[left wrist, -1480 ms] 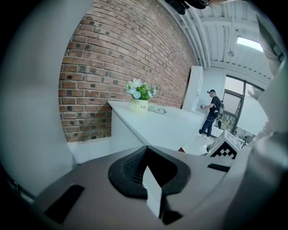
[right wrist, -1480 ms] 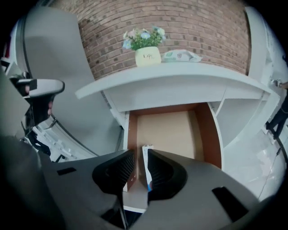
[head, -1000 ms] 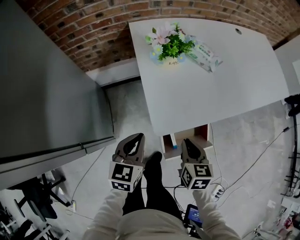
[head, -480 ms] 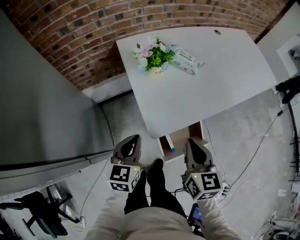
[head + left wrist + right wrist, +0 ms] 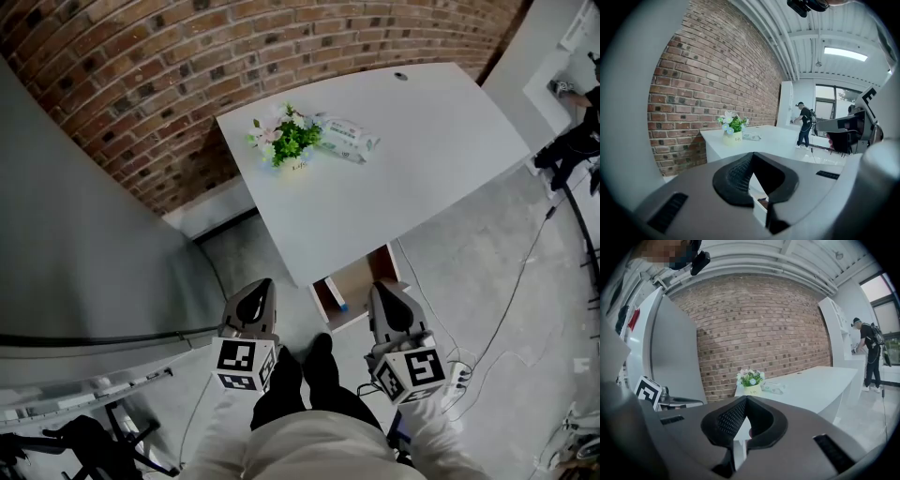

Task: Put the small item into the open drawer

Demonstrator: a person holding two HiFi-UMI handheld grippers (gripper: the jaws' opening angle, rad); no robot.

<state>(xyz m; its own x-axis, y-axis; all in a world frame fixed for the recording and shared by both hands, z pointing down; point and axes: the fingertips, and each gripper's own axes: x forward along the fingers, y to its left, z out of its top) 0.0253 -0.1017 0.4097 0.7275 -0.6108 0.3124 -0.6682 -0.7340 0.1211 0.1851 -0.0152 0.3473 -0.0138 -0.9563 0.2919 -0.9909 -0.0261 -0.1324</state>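
While small item [image 5: 341, 307] lies in the drawer [image 5: 362, 278], right claw [image 5: 380, 288] hangs near — closed, empty

wall [image 5: 141, 75]: rough brick | table [image 5: 403, 159]: smooth matt | drawer [image 5: 361, 281]: wood inside | floor [image 5: 469, 272]: matt concrete

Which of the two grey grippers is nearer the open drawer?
The grey right gripper: seen from above, it borders the open brown wooden drawer; the left gripper sits farther aside.
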